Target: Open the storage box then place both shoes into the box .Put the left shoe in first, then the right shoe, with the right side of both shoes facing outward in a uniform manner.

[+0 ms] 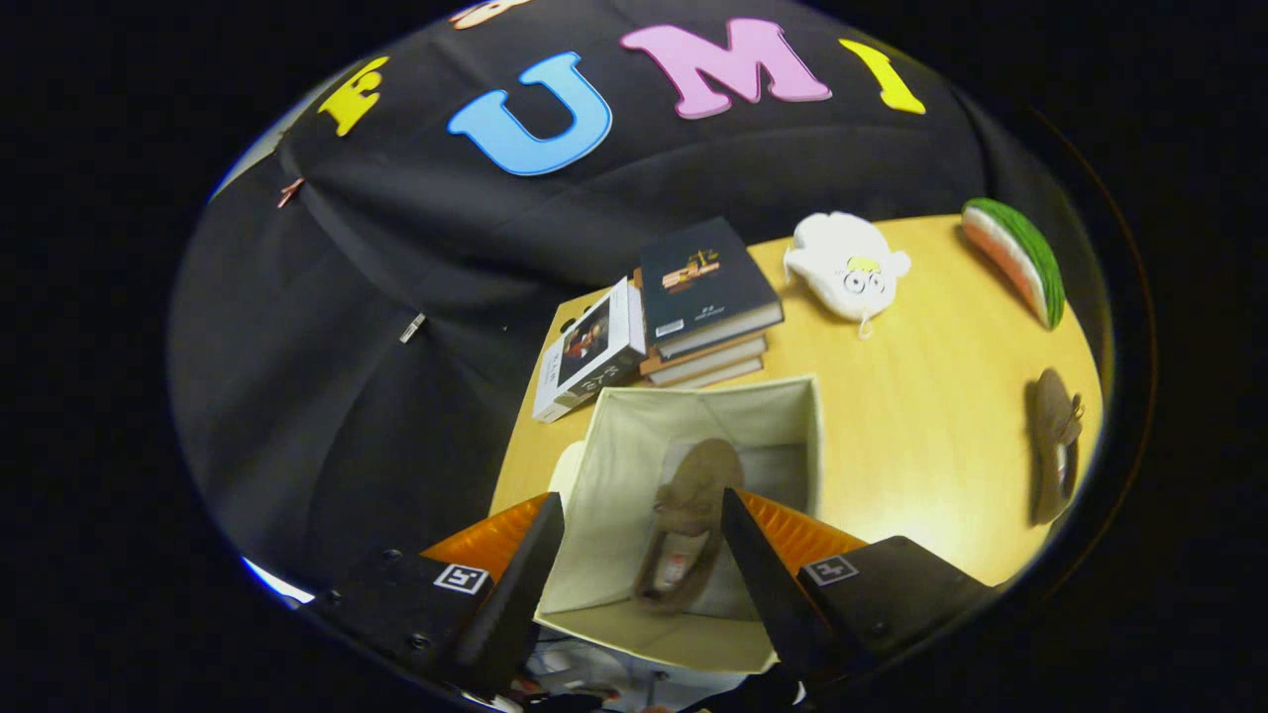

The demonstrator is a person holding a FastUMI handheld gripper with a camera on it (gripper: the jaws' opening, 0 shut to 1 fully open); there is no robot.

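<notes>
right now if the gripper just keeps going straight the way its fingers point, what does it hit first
Probably the brown shoe lying inside the open storage box, seen between the open gripper's fingers. Depth is unclear, so the box's rim could come first.

1. Open cream fabric storage box stands at the near edge of the pale wooden table; gripper above it, fingers apart, empty.
2. Brown suede shoe lies inside the box, between the fingers.
3. Stack of hardcover books behind the box, towards the far left corner.
4. Second brown shoe at the right edge, well apart from the box.
5. White plush toy and watermelon-slice cushion along the far edge.
</notes>
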